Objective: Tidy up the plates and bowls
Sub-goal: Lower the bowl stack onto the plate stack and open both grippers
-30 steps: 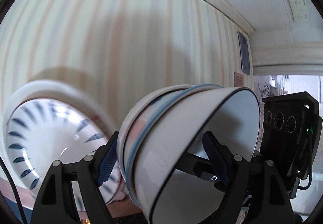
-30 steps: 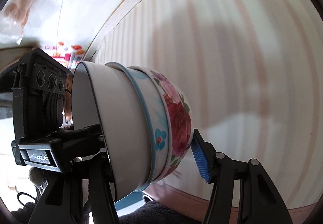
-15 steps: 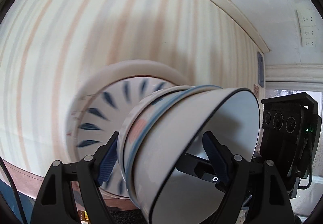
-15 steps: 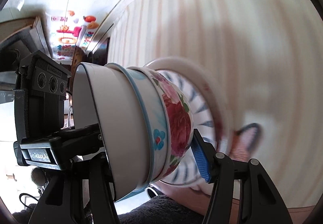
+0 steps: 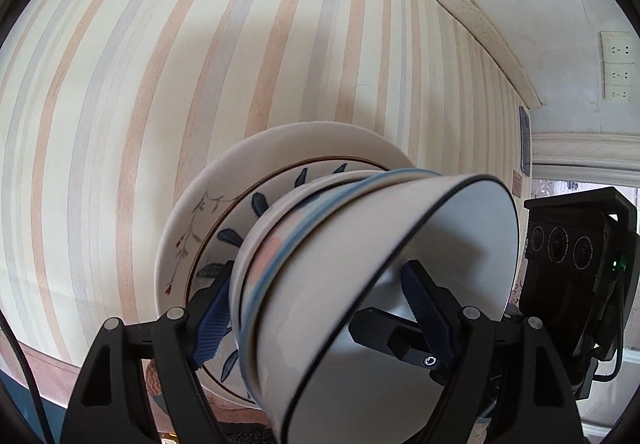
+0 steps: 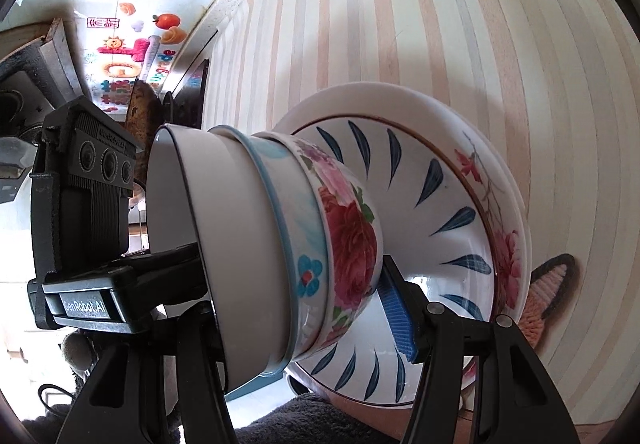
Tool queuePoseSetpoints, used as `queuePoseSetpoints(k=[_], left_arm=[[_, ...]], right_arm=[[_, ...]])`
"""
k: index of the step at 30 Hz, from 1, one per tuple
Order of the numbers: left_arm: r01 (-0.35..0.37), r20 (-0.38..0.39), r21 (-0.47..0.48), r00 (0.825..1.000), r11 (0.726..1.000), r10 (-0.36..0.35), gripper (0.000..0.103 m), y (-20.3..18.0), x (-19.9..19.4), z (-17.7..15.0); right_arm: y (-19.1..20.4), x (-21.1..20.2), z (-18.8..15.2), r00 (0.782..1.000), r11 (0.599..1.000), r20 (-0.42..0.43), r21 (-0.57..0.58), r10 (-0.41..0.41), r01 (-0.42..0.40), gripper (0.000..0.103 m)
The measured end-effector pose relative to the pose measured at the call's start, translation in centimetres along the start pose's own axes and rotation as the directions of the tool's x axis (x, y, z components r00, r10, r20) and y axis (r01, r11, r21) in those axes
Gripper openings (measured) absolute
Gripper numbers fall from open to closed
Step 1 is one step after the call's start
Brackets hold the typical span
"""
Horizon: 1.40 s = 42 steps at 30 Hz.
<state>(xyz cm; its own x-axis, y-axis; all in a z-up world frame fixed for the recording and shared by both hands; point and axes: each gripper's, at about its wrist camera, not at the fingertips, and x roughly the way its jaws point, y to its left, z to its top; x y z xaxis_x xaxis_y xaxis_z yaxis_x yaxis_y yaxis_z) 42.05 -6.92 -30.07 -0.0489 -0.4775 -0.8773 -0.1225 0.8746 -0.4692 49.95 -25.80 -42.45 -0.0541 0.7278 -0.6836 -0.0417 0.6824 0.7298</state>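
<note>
Ceramic, glazed: logging three nested bowls (image 6: 280,244), tipped on their side and carried between both tools, just in front of the plate stack (image 6: 452,204) lying on the striped tabletop (image 5: 120,104).

Noting the left gripper (image 5: 320,314) part-closed across the whole nest, with one blue pad pressing the foot of the outermost floral bowl and the other finger reaching inside the white innermost one. Seeing the right gripper (image 6: 288,300) doing the same from the opposite side. Not managing to tell whether the floral bowl's base is touching the blue-leaf top plate or hanging just off it.

Judging the step as lowering the bowls onto the plates.

Flagging risks:
- Pinching along the axis of a loose nest (glaze on glaze, slippery), so risking an inner bowl sliding out if either grip is easing.
- Moving the two tools out of step, twisting the nest and levering a pad off the foot.
- Setting down while tilted, so landing on an edge, chipping the plate or rolling away.
- Releasing one side first, tipping everything toward the other.

Reading "GenRobot.AI" on the label (image 6: 86,308) of the left tool, and again on top of its housing. Failing to read the colourful wall decoration (image 6: 132,48) with any confidence, lettering being too small and bent.
</note>
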Motion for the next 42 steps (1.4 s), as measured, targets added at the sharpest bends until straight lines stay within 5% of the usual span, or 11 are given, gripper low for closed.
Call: queuePoseSetpoints(k=[16,22,33,42], left_arm=[[0.004,-0.011,0.043,1.000,0.999,-0.003,0.080,0.1,0.3,0.1],[-0.056,0.051,0.091,0.997,0.994,0.052,0.080,-0.6,-1.3,-0.5],[-0.269,0.211,0.138,0.948,0.953,0.238,0.080,-1.9,-5.0,-2.0],[-0.339,0.267,0.161,0.919,0.927,0.290,0.080,-3.1,-7.3,-4.4]], right_arm=[[-1.8,-1.8,-1.2,1.000,1.000,0.004,0.028,-0.010,0.010,0.060],[-1.8,-1.9,-1.3,1.000,0.999,-0.010,0.033,-0.028,0.028,0.060],[-0.3,-4.4,-1.9,0.993,0.994,0.038,0.008,-0.107,0.107,0.060],[2.6,-8.5,-3.3,0.967,0.974,0.133,-0.027,-0.219,0.225,0.060]])
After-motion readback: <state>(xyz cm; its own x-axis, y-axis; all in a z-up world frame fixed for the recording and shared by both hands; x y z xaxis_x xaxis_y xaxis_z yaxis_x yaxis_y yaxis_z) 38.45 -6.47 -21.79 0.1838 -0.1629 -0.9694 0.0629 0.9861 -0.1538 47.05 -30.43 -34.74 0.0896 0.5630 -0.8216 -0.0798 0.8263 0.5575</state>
